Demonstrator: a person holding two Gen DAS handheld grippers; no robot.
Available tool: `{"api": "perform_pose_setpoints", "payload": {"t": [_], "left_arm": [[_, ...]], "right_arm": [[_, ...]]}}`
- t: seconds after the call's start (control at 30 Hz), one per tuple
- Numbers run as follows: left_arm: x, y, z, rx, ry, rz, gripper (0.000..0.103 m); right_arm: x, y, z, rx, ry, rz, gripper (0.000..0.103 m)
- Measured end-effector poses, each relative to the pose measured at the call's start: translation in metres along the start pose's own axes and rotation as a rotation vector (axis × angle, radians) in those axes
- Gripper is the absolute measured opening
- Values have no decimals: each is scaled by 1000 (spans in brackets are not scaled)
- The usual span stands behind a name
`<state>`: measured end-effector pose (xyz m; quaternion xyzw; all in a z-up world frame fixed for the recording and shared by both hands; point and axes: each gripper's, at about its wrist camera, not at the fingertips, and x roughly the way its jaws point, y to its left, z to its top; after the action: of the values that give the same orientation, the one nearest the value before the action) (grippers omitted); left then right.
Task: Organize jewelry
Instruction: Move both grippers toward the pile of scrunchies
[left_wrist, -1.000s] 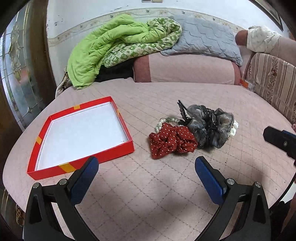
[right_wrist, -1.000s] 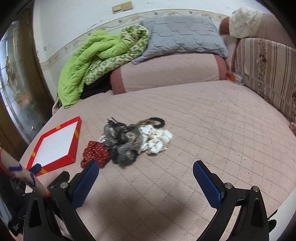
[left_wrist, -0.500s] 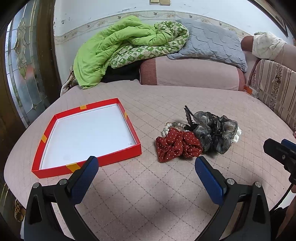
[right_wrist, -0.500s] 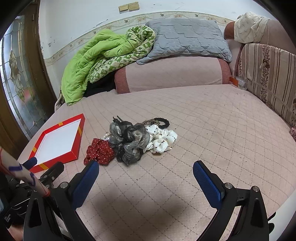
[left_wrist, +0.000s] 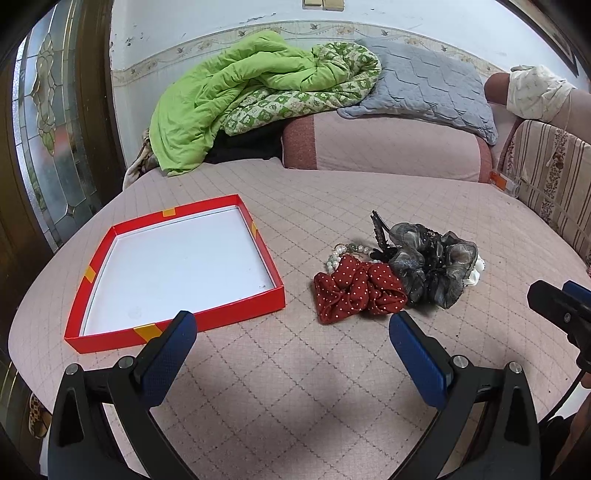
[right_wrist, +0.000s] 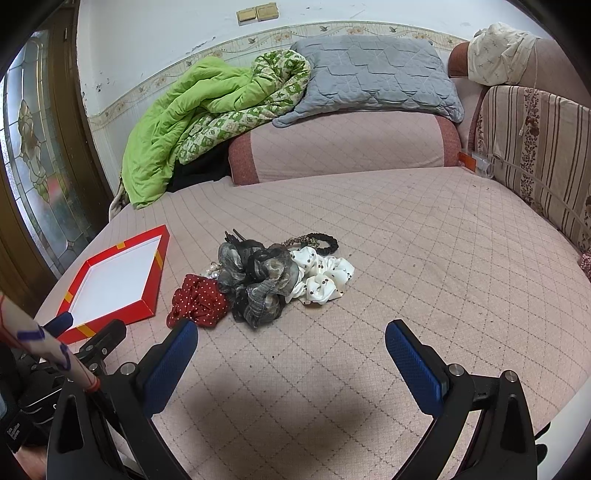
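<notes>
Left gripper (left_wrist: 291, 336): jaws wide apart, holding nothing, hovering above the bed (left_wrist: 295, 387) just short of the red scrunchie (left_wrist: 358, 290).
Right gripper (right_wrist: 291, 345): also spread wide and empty, hovering over bare quilt near the pile's close edge.
Pile: red scrunchie nearest the tray; grey scrunchie (right_wrist: 258, 282) pressed against it; white scrunchie (right_wrist: 323, 278) touching the grey one on the far side; black hair ties (right_wrist: 317, 240) just behind; bead bracelet (left_wrist: 341, 254) partly hidden under the red one; a dark clip (left_wrist: 380, 230) pokes out of the grey fabric.
Tray (left_wrist: 177, 266): red walls, white floor, nothing in it, lying just left of the pile and apart from it.
Stage: my judgement is that nothing is sorted yet; a first pick is the step in hand.
Risk, tangling: the pieces overlap, so lifting one may drag a neighbour, most likely the bracelet under the red scrunchie or the clip caught in the grey one.
Risk, grip: soft fabric on a soft quilt could let the fingers pinch the bedcover along with the scrunchie.
Risk, beads: the bracelet looks thin and low, probably hard to catch without pushing it into the quilt.
Risk, collision: the two grippers sit near each other by the pile and could meet if both reach in.
Surroundings: green quilt (left_wrist: 236, 99), grey pillow (left_wrist: 424, 86) and bolster (left_wrist: 388, 147) at the head, well apart.
In the way: nothing lies between the pile and the tray.
</notes>
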<state>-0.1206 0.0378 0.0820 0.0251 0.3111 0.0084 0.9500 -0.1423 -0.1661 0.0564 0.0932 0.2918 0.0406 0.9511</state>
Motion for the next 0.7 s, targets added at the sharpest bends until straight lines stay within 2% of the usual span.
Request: {"api": "perform_pose_setpoints", "payload": {"t": [0.43,0.7], "left_arm": [[-1,1,3,-8,4,-14,103],[8,3,6,-29,34,-50,103]], "right_arm": [[1,0,-2,-5,9,-3,103],[7,-6,-1,5,33,-14,103]]}}
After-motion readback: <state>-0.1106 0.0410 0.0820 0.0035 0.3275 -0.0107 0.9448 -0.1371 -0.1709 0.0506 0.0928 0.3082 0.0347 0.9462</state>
